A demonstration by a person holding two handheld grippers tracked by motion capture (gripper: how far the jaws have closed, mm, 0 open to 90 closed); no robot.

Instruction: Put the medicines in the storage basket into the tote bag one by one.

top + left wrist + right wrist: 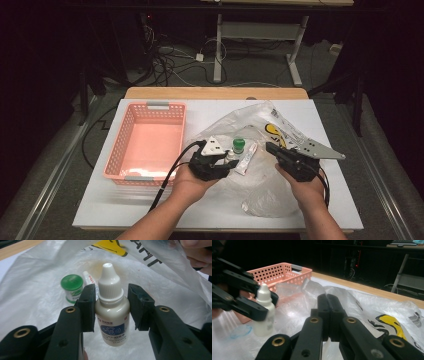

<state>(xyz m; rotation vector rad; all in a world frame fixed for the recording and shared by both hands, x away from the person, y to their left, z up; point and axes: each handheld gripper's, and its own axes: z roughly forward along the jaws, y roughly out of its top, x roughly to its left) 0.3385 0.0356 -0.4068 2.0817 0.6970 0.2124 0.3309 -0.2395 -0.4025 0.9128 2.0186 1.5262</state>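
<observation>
A: Left gripper (111, 307) clamps the bottle (112, 315) at its neck, over the bag (260, 150) mid-worktop; right gripper (329, 315) pinches the bag closed.

B: The smooth, round bottle may slip or twist on its way left to the basket (145, 145).

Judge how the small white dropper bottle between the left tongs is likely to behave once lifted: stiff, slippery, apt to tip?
The dropper bottle looks like stiff, smooth plastic, so it could slip, since the left tongs meet only its shoulder. It is probably light for its size. Being tall and narrow, it may tip when set down, especially on the crinkled plastic bag.
</observation>
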